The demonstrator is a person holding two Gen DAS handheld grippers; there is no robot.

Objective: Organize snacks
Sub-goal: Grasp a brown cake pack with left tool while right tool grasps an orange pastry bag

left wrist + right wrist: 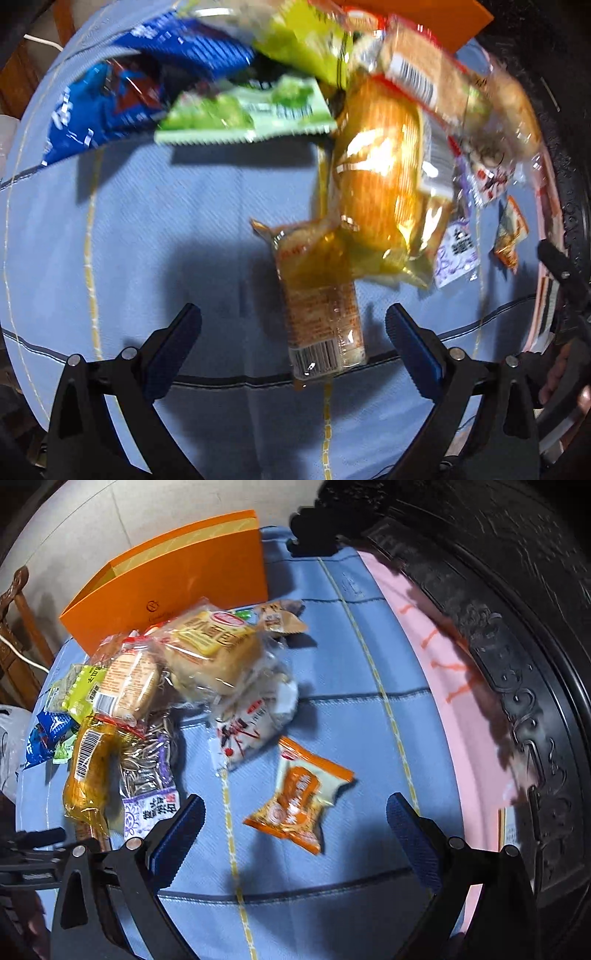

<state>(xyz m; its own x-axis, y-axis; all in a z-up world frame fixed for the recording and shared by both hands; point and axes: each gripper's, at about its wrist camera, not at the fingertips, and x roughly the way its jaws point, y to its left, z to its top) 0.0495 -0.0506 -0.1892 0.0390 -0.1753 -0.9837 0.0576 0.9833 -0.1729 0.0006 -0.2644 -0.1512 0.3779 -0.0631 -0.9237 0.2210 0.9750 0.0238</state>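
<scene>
A pile of snack packs lies on a blue cloth point(166, 240). In the left wrist view a long clear orange-tinted pack point(321, 306) lies between the open fingers of my left gripper point(293, 328), untouched. Behind it sit a yellow cake pack point(384, 177), a green pack point(243, 110) and blue packs point(110, 99). In the right wrist view my right gripper point(295, 812) is open and empty, just before an orange-and-white snack pack point(301, 801). A white pack with red print point(251, 727), bread packs point(218, 650) and a sunflower-seed pack point(147, 771) lie further left.
An orange paper bag point(177, 576) stands at the back of the cloth. A dark carved furniture edge point(517, 664) and a pink strip point(436, 657) run along the right. A wooden chair point(18, 627) stands at far left. Bare cloth point(351, 904) lies near the right gripper.
</scene>
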